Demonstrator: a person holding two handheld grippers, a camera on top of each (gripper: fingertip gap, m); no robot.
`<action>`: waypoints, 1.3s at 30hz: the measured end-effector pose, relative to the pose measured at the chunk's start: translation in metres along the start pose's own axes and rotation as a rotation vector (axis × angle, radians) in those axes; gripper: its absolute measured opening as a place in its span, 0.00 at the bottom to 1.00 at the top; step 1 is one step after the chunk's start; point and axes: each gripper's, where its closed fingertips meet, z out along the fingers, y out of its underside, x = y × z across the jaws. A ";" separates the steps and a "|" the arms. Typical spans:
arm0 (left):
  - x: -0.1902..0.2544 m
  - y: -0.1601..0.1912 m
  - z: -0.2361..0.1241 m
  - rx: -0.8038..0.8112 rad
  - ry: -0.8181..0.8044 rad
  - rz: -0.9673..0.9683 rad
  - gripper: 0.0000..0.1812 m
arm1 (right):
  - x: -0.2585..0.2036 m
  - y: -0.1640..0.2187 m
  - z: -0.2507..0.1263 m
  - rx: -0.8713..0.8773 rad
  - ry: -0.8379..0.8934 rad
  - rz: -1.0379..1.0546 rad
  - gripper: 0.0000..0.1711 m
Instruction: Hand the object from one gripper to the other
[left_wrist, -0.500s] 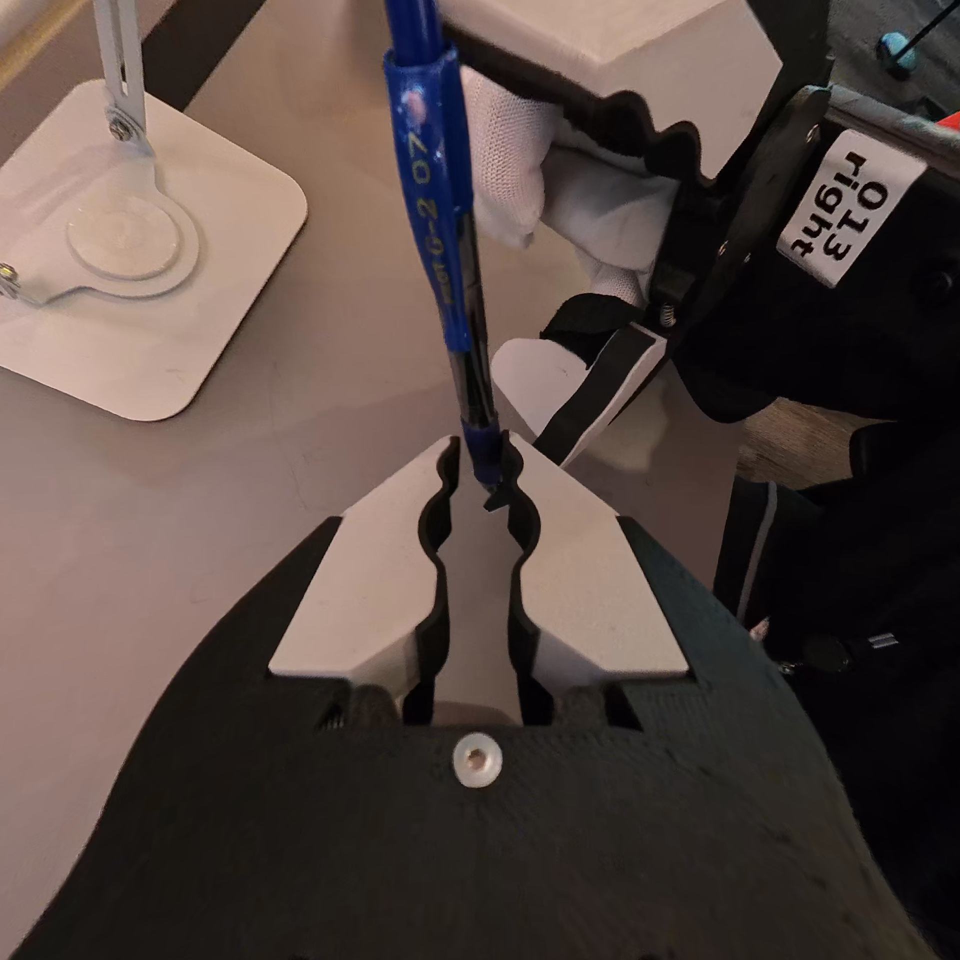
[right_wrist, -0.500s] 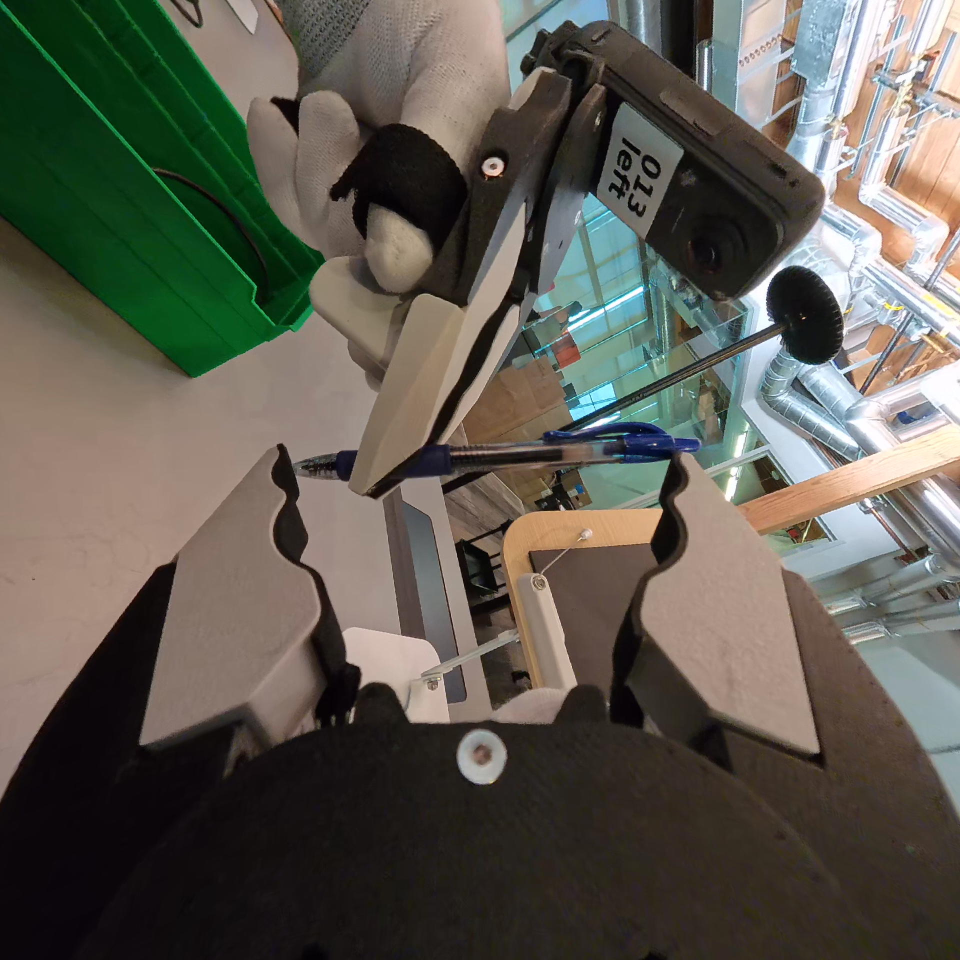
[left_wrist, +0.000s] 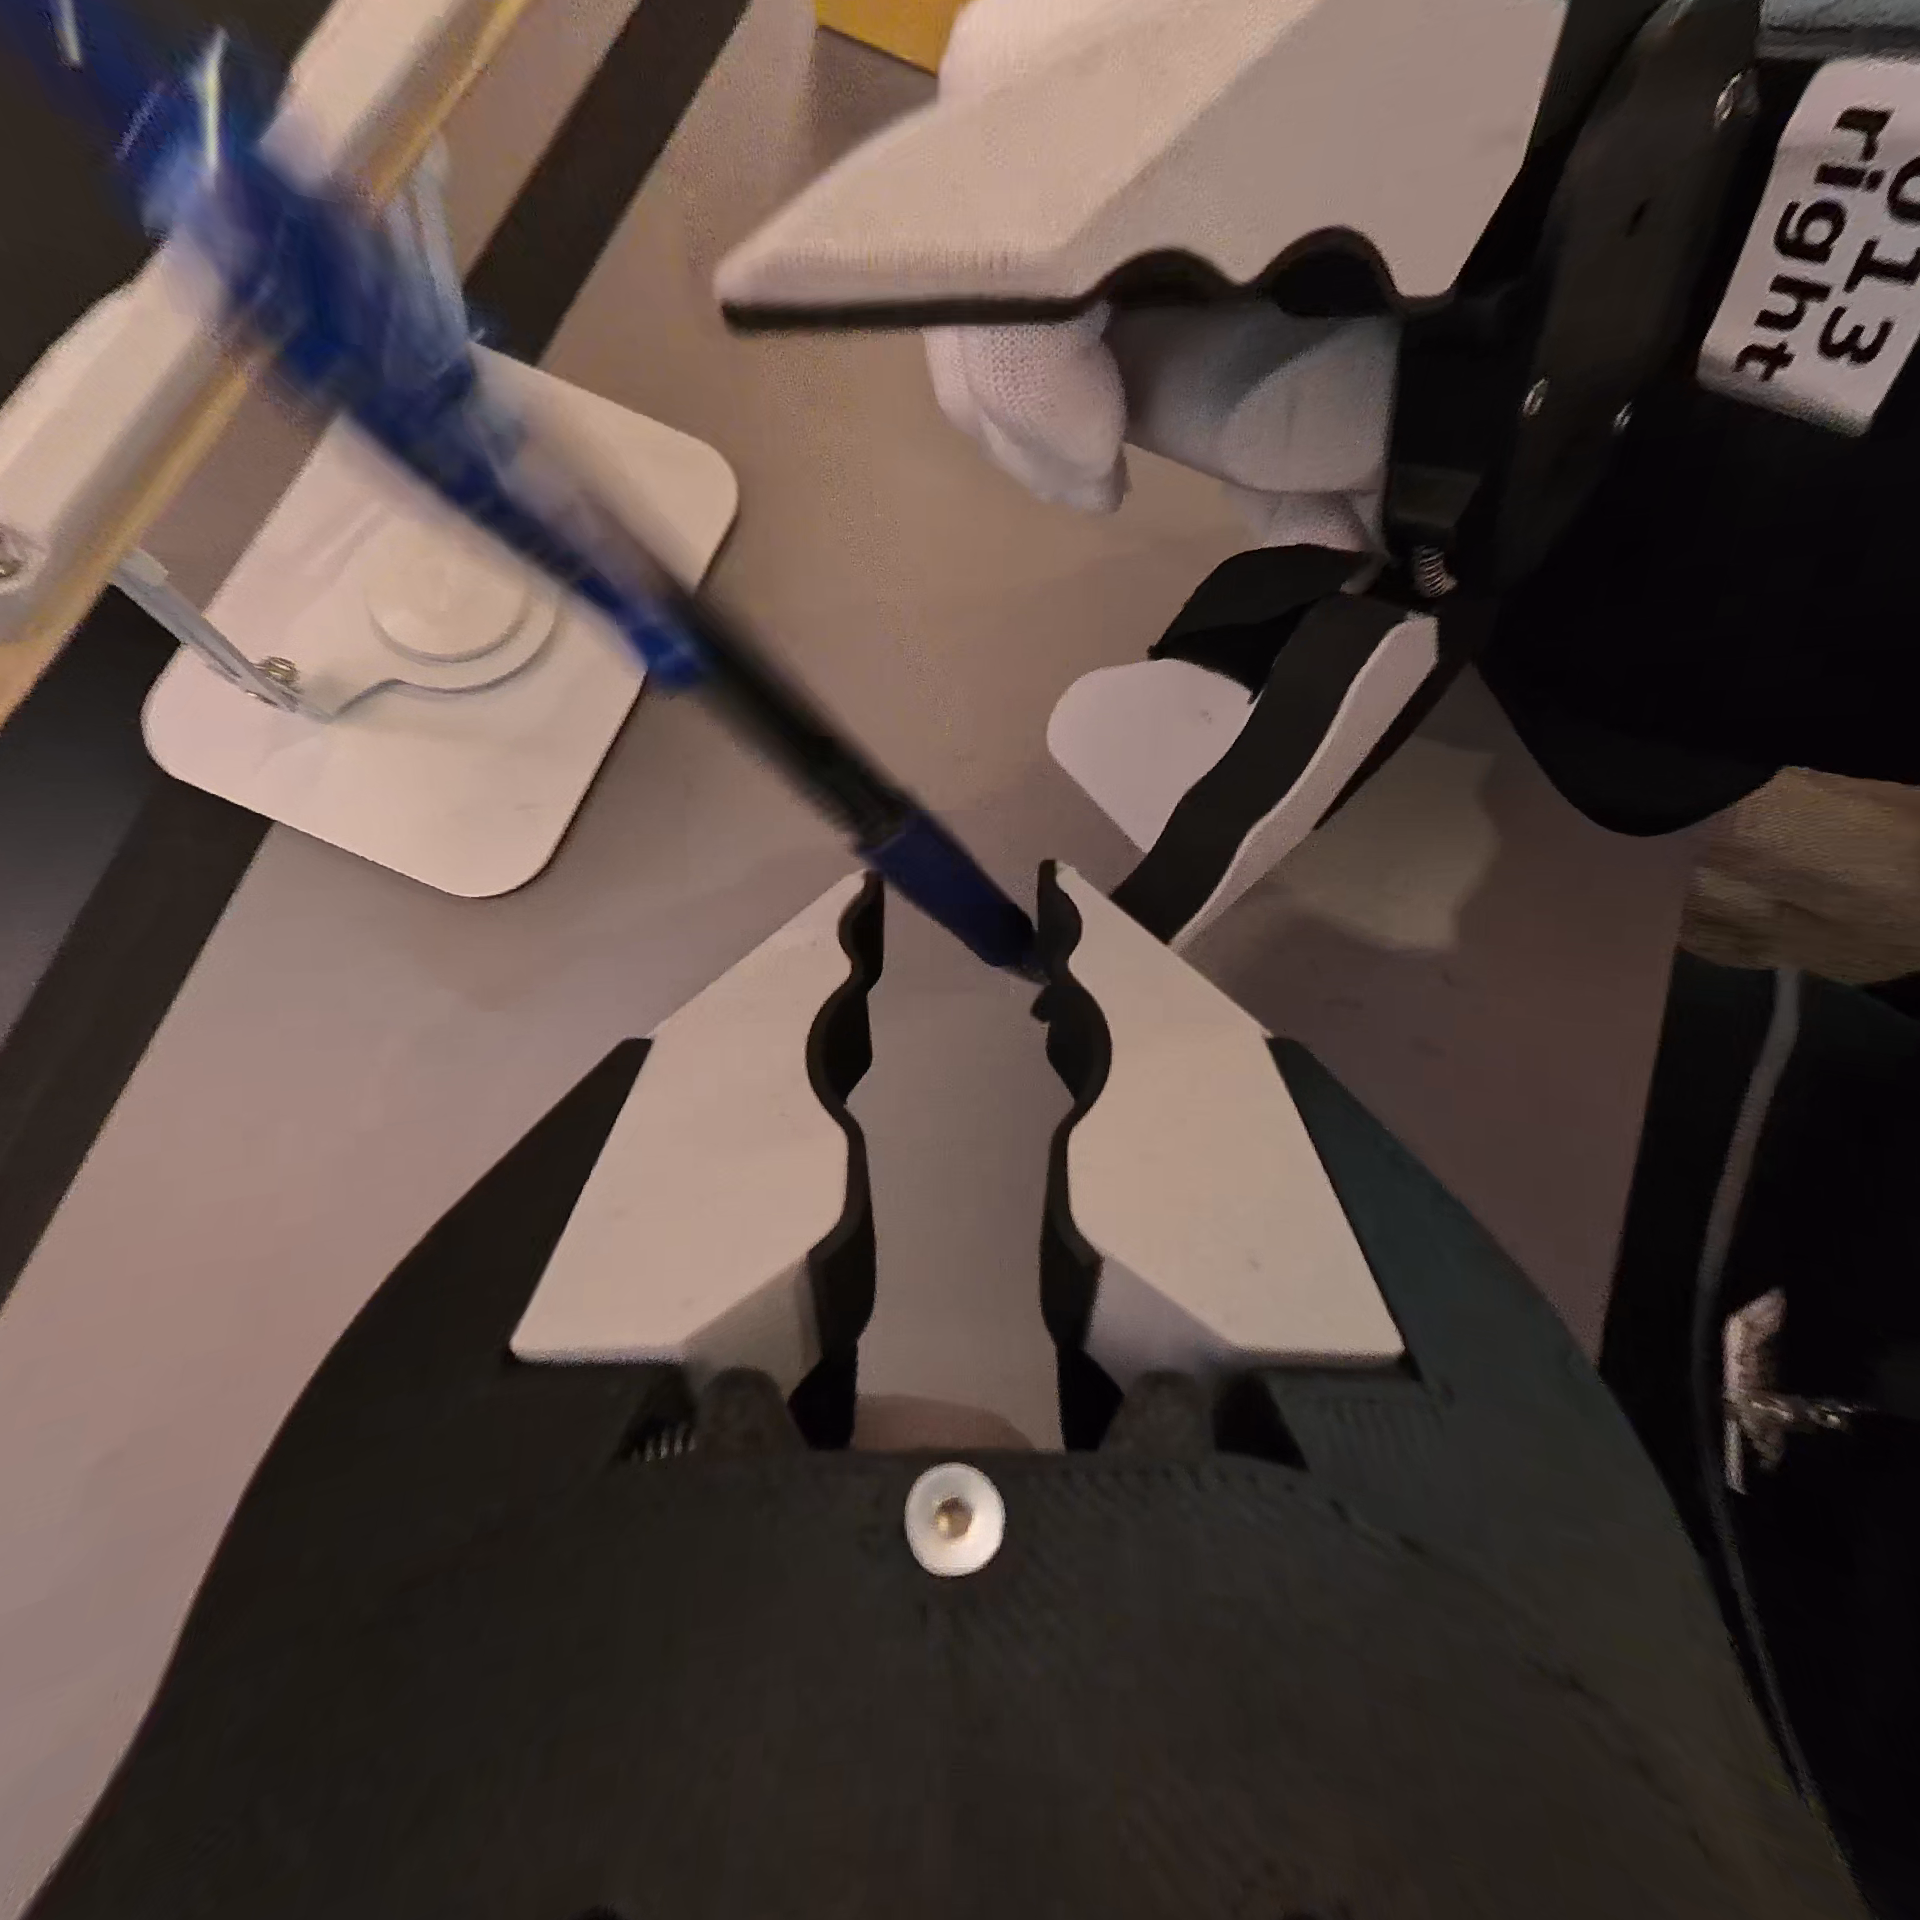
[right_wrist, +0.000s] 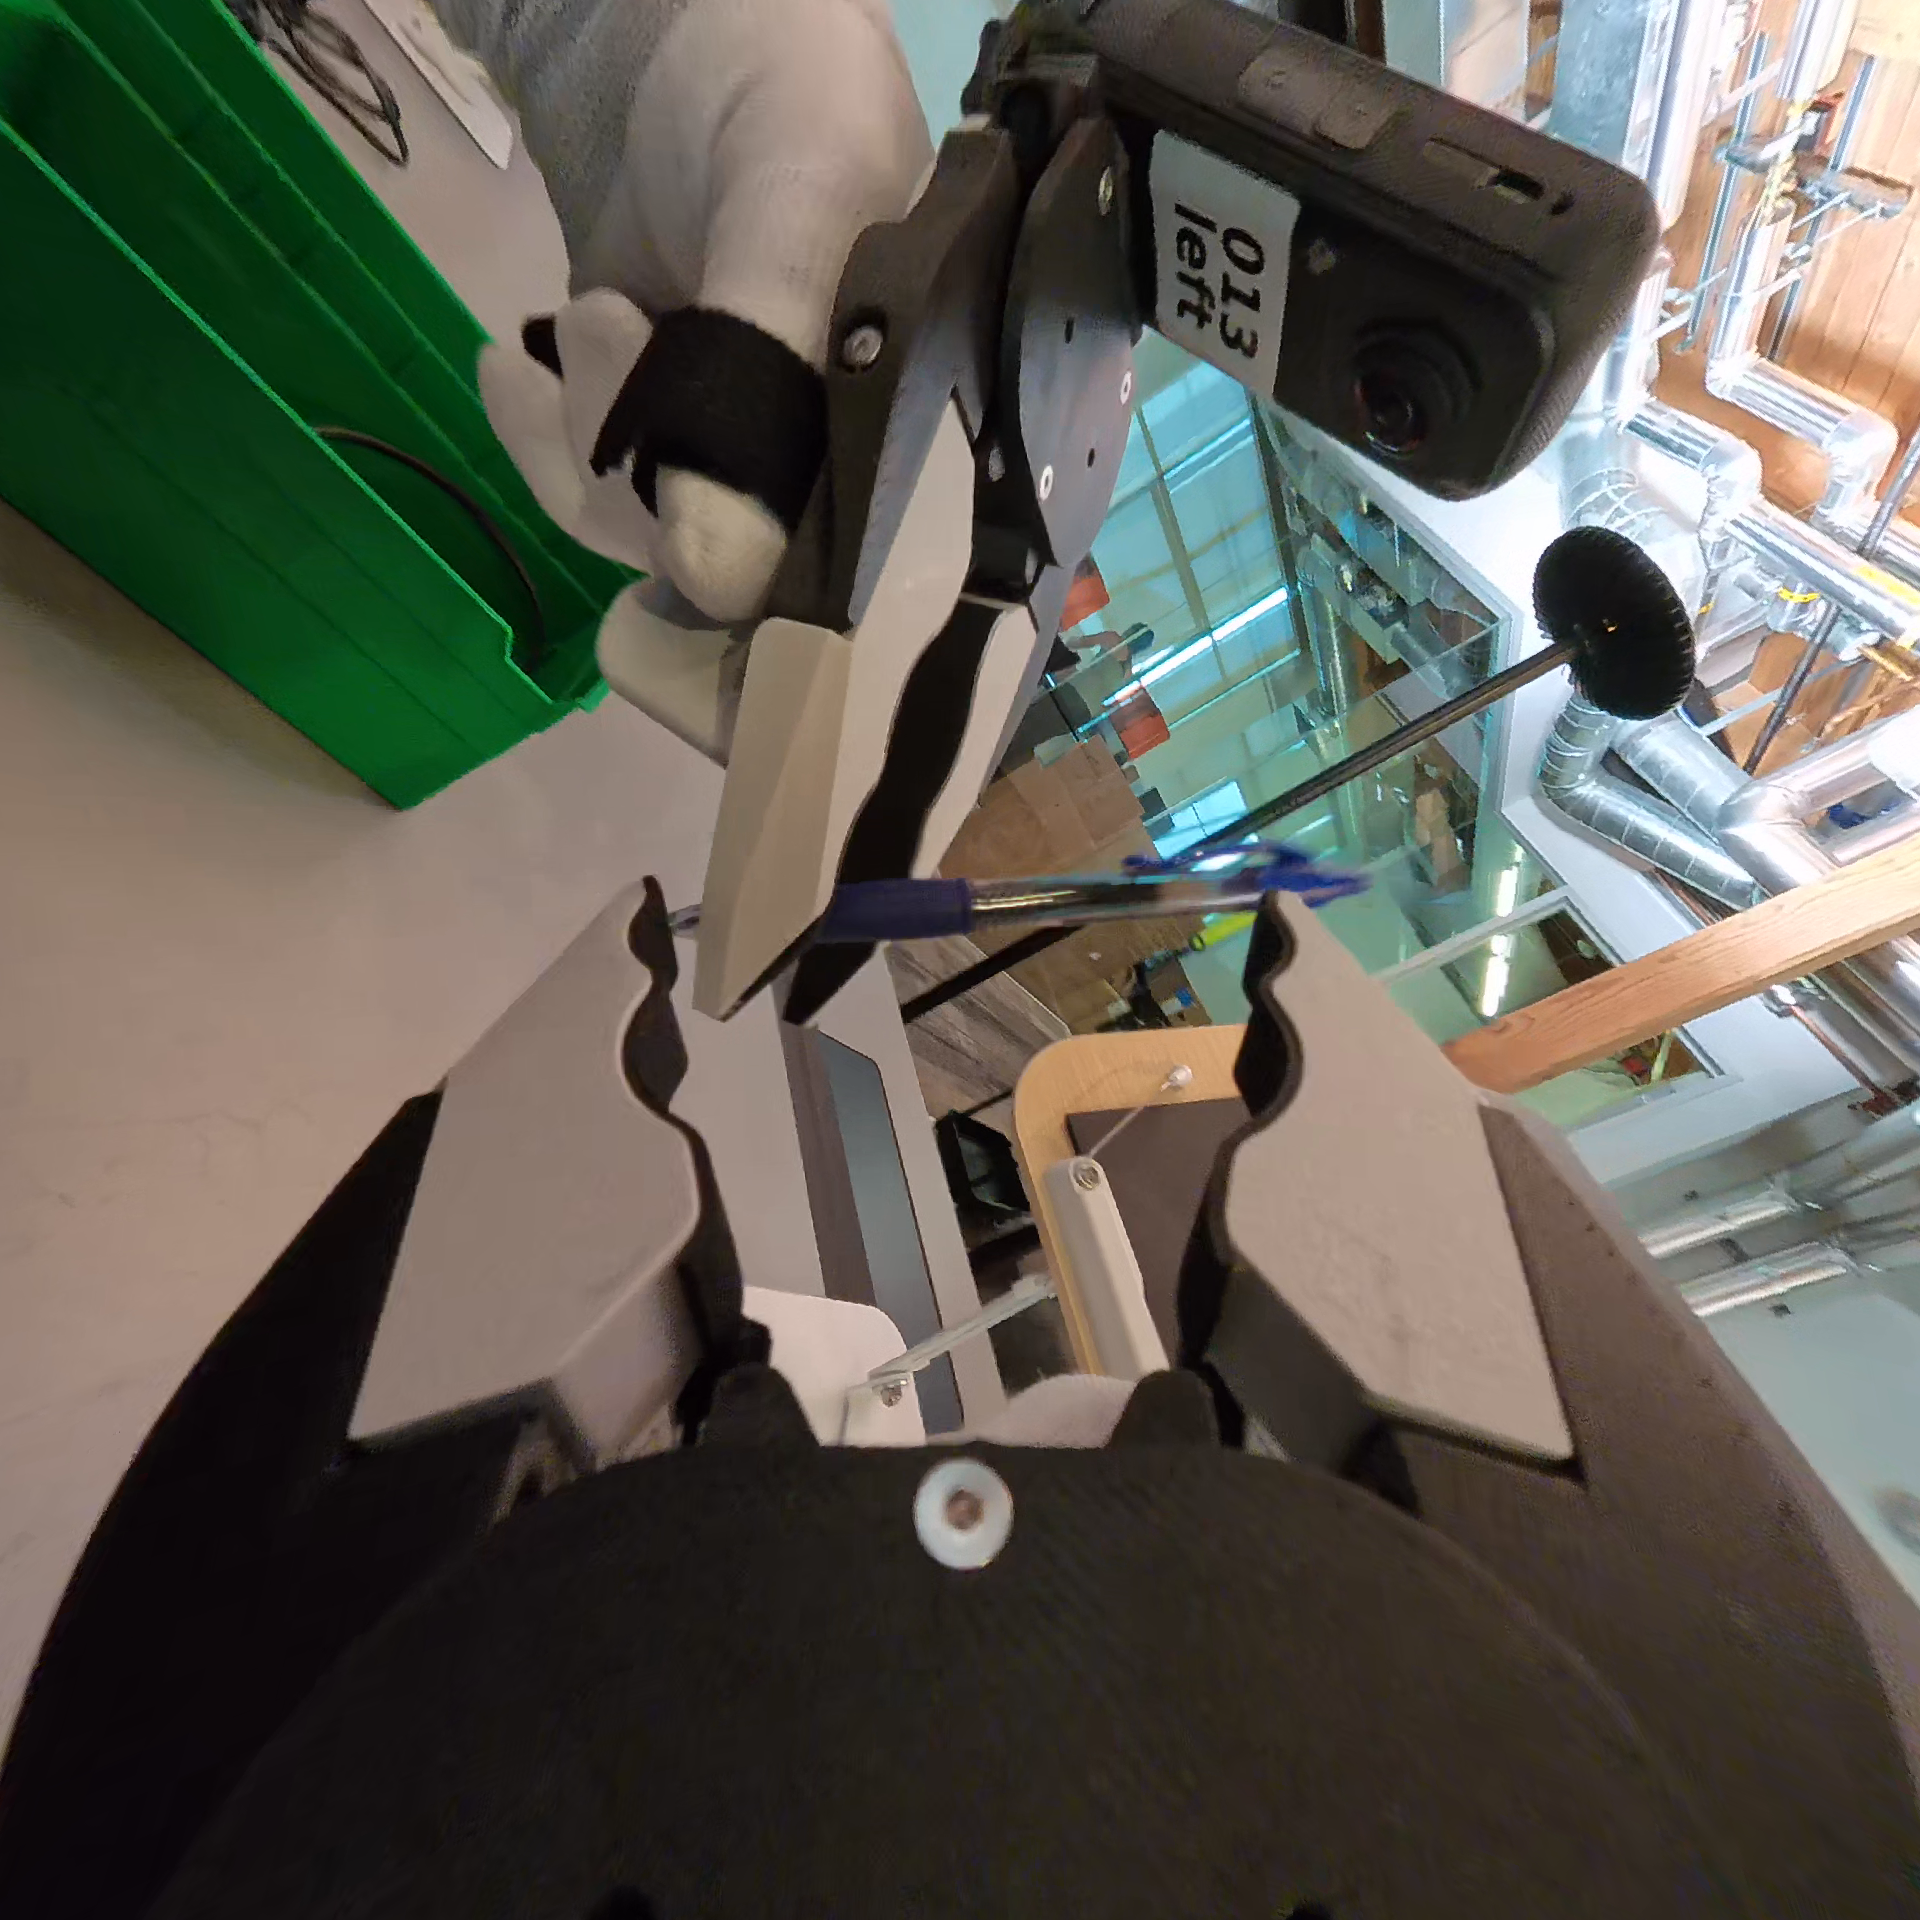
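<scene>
Pale grey tabletop underlies everything in the left wrist view. A stack of green plastic crates sits on it at the far left of the right wrist view. A white square stand base with rounded corners rests on the table, upper left in the left wrist view. Right gripper, black body with grey wedge fingers and wavy black pads: jaws spread wide, nothing between the pads in contact that can be made out; a white-gloved hand holds it, seen from the left wrist view. Left gripper of the same build: jaws parted with a clear gap, not clamped tight. White-gloved hand holds it in the right wrist view, a black strap over one finger. Blue ballpoint pen with a clear barrel and blue clip: lying roughly crosswise between the right gripper's open fingertips, its grip end hidden behind the left gripper's fingers. In the left wrist view the pen is motion-blurred, angled up to the left, its blue end touching the inner pad of the right-hand finger near the tip, apart from the other pad.
</scene>
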 end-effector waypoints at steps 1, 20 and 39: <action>-0.001 0.000 -0.001 0.000 -0.015 0.012 0.16 | 0.000 -0.002 -0.001 0.010 -0.011 0.024 0.61; -0.005 -0.012 0.004 0.317 0.128 -0.301 0.05 | 0.024 0.025 -0.001 -0.077 0.084 0.124 0.89; -0.003 -0.016 0.004 0.405 0.146 -0.320 0.05 | 0.027 0.035 0.004 -0.077 0.105 0.294 0.92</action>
